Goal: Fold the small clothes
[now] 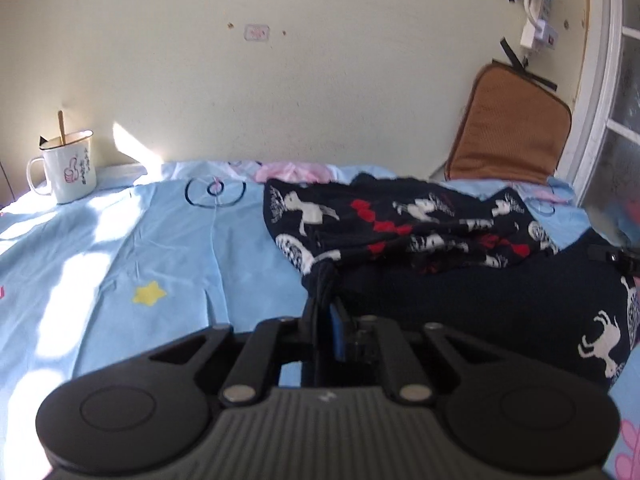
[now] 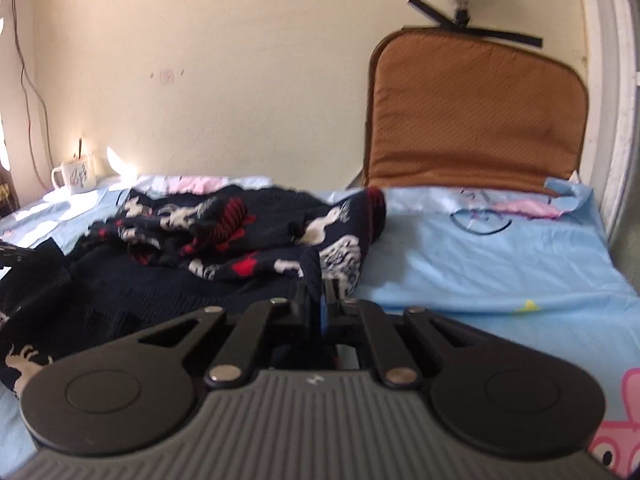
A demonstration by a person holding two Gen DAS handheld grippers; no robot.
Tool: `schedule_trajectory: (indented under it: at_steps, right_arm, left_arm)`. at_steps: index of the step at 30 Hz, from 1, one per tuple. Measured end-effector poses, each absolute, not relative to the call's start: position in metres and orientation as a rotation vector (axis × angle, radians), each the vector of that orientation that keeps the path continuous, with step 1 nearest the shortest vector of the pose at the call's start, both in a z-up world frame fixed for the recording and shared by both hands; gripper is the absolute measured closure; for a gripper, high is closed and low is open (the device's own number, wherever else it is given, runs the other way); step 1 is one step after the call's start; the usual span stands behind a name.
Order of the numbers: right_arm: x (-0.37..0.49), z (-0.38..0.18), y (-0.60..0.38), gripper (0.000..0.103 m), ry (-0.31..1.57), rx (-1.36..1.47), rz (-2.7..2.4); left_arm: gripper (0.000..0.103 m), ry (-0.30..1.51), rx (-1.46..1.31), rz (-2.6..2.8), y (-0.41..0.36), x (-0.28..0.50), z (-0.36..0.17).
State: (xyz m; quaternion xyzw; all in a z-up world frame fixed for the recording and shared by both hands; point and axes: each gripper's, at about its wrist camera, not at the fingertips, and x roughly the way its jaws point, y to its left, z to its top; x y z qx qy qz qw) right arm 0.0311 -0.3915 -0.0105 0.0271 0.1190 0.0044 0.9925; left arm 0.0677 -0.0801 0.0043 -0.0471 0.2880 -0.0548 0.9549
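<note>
A dark navy knitted garment point(image 1: 400, 224) with white animal and red patterns lies bunched on the light blue bedsheet point(image 1: 120, 248). My left gripper point(image 1: 326, 284) is shut on the garment's left edge and holds it lifted. In the right wrist view the same garment point(image 2: 224, 232) is spread left of centre. My right gripper point(image 2: 320, 288) is shut on its right edge, over the sheet point(image 2: 480, 264). Part of the garment hangs dark and plain below both grippers.
A white enamel mug point(image 1: 68, 172) with a stick in it stands at the bed's far left by the wall; it also shows in the right wrist view point(image 2: 76, 176). A brown cushion point(image 2: 476, 112) leans against the wall at the far right, by a white door frame point(image 1: 600, 100).
</note>
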Motion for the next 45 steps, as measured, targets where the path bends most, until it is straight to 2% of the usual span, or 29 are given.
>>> schedule_trajectory:
  at_steps: [4,7,8,9,10,11,14,17,20,23,26,34,45]
  right_arm:
    - [0.058,-0.033,-0.407,0.095,0.380,0.095,-0.021]
    - [0.057,-0.034,-0.412,0.090,0.373,0.146,-0.001]
    - [0.055,-0.034,-0.415,0.081,0.368,0.171,-0.003]
    - [0.054,-0.037,-0.419,0.074,0.369,0.206,-0.016]
    - [0.053,-0.040,-0.425,0.065,0.367,0.256,-0.017]
    - [0.052,-0.041,-0.434,0.063,0.359,0.322,0.009]
    - [0.048,-0.045,-0.449,0.061,0.338,0.443,0.043]
    - [0.046,-0.044,-0.449,0.052,0.315,0.456,0.022]
    - [0.042,-0.043,-0.447,0.049,0.296,0.446,0.011]
    - [0.039,-0.043,-0.451,0.048,0.276,0.456,0.007]
    - [0.034,-0.044,-0.456,0.048,0.245,0.477,-0.003]
    - [0.019,-0.046,-0.471,0.044,0.148,0.569,-0.033]
    - [0.020,-0.048,-0.474,0.043,0.148,0.592,-0.052]
  left_arm:
    - [0.096,0.654,-0.097,-0.081,-0.080,0.093,-0.009]
    - [0.088,0.650,-0.001,-0.070,-0.094,0.090,-0.023]
    - [0.074,0.645,0.025,-0.064,-0.097,0.086,-0.024]
    - [0.055,0.640,0.023,-0.057,-0.097,0.084,-0.025]
    - [0.050,0.633,0.010,-0.047,-0.094,0.083,-0.027]
    - [0.048,0.636,-0.008,-0.038,-0.090,0.083,-0.029]
    - [0.045,0.646,-0.110,-0.037,-0.073,0.087,-0.029]
    - [0.043,0.643,-0.130,-0.038,-0.070,0.087,-0.029]
    - [0.041,0.640,-0.120,-0.039,-0.071,0.086,-0.028]
    - [0.039,0.639,-0.112,-0.041,-0.073,0.086,-0.028]
    - [0.033,0.645,-0.105,-0.038,-0.074,0.086,-0.029]
    - [0.031,0.647,-0.106,-0.044,-0.074,0.086,-0.029]
    - [0.028,0.647,-0.124,-0.066,-0.070,0.086,-0.029]
